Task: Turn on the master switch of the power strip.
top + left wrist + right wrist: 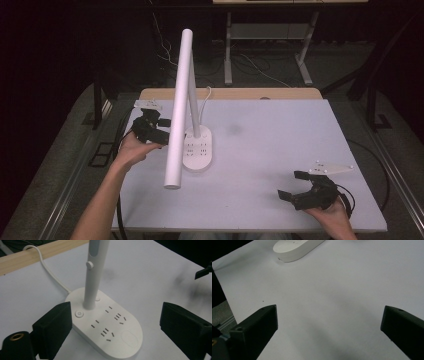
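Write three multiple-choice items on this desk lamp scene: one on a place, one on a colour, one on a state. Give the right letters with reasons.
1. Where is the left gripper?
A. Beside the lamp base
B. At the table's far right corner
C. On top of the lamp head

2. What colour is the lamp?
A. Black
B. White
C. Red

3. How does the right gripper stand?
A. Shut on the cord
B. Shut on the lamp head
C. Open, holding nothing

Answers: 1 A, its jaws flank the base in the left gripper view. 2 B, base, stem and head are all white. 3 C, its jaws stand wide over bare table.
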The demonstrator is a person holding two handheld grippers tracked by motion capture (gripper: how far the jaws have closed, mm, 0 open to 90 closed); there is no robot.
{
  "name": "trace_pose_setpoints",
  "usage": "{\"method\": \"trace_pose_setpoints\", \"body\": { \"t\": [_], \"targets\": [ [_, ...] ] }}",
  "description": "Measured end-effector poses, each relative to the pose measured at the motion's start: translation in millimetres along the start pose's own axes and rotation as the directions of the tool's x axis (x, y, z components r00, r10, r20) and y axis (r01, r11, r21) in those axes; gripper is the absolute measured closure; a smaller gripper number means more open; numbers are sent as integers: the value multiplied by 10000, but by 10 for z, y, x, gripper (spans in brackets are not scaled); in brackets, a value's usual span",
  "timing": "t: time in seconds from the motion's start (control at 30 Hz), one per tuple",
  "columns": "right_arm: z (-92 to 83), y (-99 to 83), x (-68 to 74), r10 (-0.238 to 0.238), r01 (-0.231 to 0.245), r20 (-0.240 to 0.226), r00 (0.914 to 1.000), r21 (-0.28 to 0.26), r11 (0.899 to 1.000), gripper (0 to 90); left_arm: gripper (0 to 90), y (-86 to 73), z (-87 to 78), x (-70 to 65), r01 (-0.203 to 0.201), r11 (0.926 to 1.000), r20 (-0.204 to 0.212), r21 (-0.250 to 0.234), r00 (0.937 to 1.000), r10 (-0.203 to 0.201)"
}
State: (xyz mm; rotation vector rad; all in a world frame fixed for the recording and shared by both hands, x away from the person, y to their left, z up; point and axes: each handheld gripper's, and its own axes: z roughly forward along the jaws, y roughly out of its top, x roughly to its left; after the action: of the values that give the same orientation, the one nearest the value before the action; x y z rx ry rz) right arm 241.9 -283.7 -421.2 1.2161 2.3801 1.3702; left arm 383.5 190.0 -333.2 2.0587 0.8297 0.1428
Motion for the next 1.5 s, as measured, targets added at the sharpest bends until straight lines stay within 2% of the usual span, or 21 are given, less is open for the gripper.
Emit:
{"method": "trace_pose_setpoints", "body": {
  "t": [0.13,0.4,0.53,0.67,0.77,0.9,0.93,0.97,1.13,1.17,1.23,1.37,1.5],
  "targets": [
    [-3,-2,-2,-2,2,-6,10000,-9,10000,3,139,19,18,76,47,10000,-107,-81,9999,-48],
    [2,-4,-2,8,-8,-11,10000,22,10000,3,187,29,82,200,455,9989,-246,-107,9987,-457],
    [4,-4,-6,-7,7,4,10000,23,10000,3,220,31,113,270,809,9967,-287,-109,9963,-812],
    [7,-5,-5,-2,2,-30,10000,48,10000,3,271,25,128,308,908,9958,-334,-74,9953,-910],
    [11,-7,-4,-57,58,-39,10000,62,10000,3,354,16,163,373,1081,9941,-547,-91,9926,-1084],
    [11,-7,-8,-46,46,-31,10000,74,10000,3,489,8,192,406,1243,9922,-511,-77,9909,-1245],
    [11,-7,-8,-46,46,-31,10000,74,10000,3,489,7,202,413,1275,9918,-495,-58,9906,-1276],
    [12,-6,-12,-39,39,-28,10000,89,10000,3,534,2,224,427,1300,9915,-492,-21,9903,-1299],
    [15,-6,-7,-34,34,-30,10000,124,9999,3,621,-4,278,456,1544,9880,-351,38,9874,-1542],
    [15,-6,-7,-29,29,-28,10000,123,9999,3,677,-5,293,463,1576,9875,-334,43,9870,-1573],
    [15,-6,-8,-19,19,-36,10000,121,9999,3,701,-8,329,471,1708,9852,-301,109,9849,-1704],
    [15,-6,-9,-25,25,-36,10000,128,9999,3,816,-17,391,480,1896,9817,-264,176,9816,-1891],
    [20,-5,-6,6,-6,13,10000,169,9999,3,862,-24,444,483,1893,9815,-346,286,9815,-1883]
  ]
}}
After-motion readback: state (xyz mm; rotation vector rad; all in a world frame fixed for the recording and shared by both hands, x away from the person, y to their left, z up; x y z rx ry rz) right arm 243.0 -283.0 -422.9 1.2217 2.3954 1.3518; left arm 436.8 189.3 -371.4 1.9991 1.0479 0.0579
